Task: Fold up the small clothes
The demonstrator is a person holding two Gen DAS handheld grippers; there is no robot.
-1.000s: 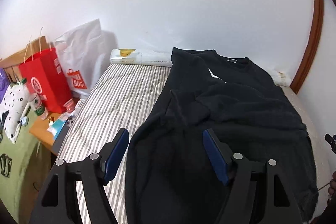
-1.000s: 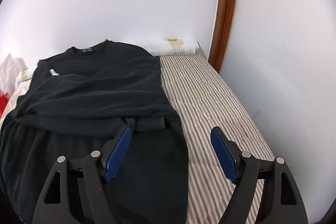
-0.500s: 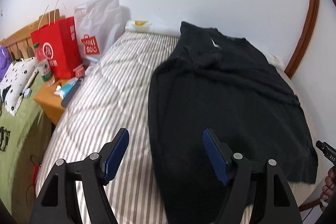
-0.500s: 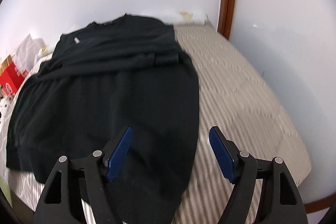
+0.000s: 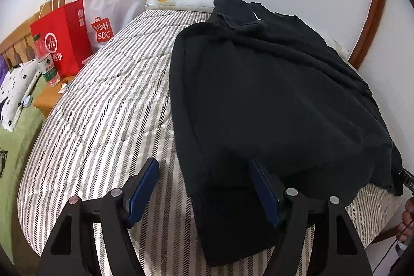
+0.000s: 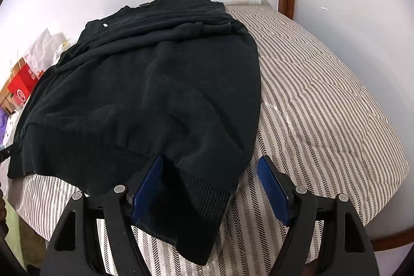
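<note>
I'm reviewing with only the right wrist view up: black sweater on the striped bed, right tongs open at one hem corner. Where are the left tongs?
Observer: The left tongs are open at the opposite hem corner of the sweater, with the ribbed band between their fingers.
Operator: What's beside the bed on that side?
Observer: A water bottle stands on a wooden bedside table, next to the red paper bag.
Operator: And the white bag?
Observer: The white bag has a red Miniso logo and leans against the wall.
</note>
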